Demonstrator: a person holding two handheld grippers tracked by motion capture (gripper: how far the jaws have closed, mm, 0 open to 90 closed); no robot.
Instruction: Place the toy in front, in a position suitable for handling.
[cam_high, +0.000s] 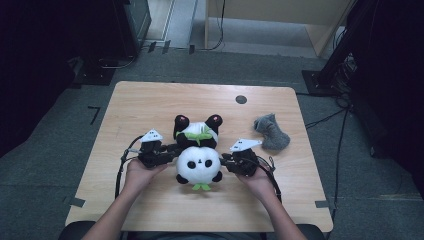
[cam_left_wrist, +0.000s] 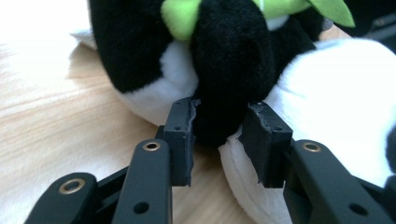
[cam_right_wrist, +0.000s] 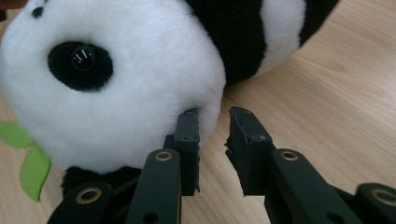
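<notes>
Wooden table (cam_high: 150, 100), plush panda (cam_high: 198, 150) lying mid-table. Left gripper (cam_left_wrist: 219, 135) is clamped on its squishy black arm; right gripper (cam_right_wrist: 212, 140) gapes beside the head. Soft, light — probably grab limbs.

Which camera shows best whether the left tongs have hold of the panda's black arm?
The left gripper view: the left tongs close on the panda's black arm. The high view shows them beside the panda, contact too small to judge.
</notes>
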